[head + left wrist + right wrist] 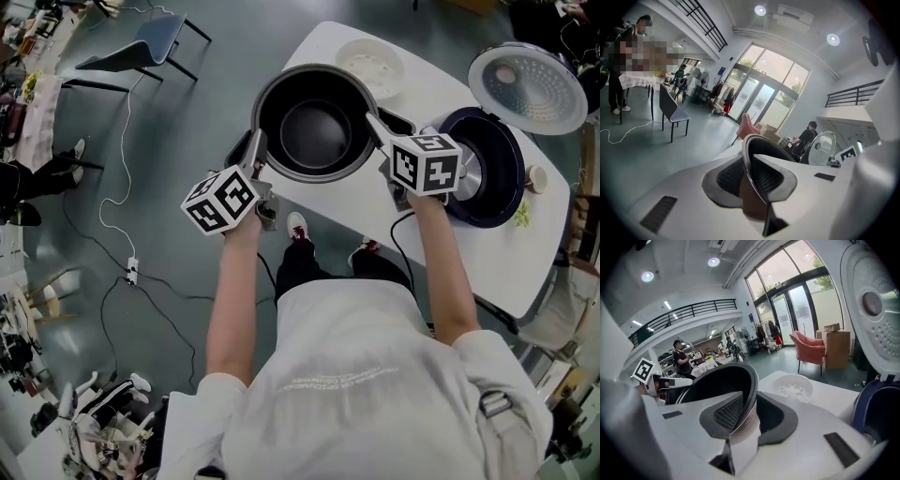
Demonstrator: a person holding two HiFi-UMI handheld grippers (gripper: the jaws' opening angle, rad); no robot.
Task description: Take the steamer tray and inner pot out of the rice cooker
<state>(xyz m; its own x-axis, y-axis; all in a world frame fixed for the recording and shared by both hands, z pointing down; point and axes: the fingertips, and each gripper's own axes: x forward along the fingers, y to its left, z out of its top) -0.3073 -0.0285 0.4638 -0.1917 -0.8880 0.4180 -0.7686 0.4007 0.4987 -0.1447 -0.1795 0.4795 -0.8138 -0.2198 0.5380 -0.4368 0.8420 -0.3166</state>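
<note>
1. The inner pot (pixel 314 122) is sitting between the fingers of the left gripper (pixel 255 152) and the right gripper (pixel 379 128), with its rim inside both pairs.
2. The steamer tray (pixel 370 66) is lying on the table (pixel 441 75), beyond the right fingers.
3. The rice cooker (pixel 492 173) is standing to their right.

The white counter (pixel 427 94) lies ahead of me from twelve round to four o'clock. At eleven o'clock a grey-blue chair (pixel 161 39) stands on the floor (pixel 206 122). A white cable (pixel 123 159) trails past it to a power strip (pixel 132 272) at nine. Far off, a pink armchair (pixel 809 346) sits beside a cardboard box (pixel 836 347)
</note>
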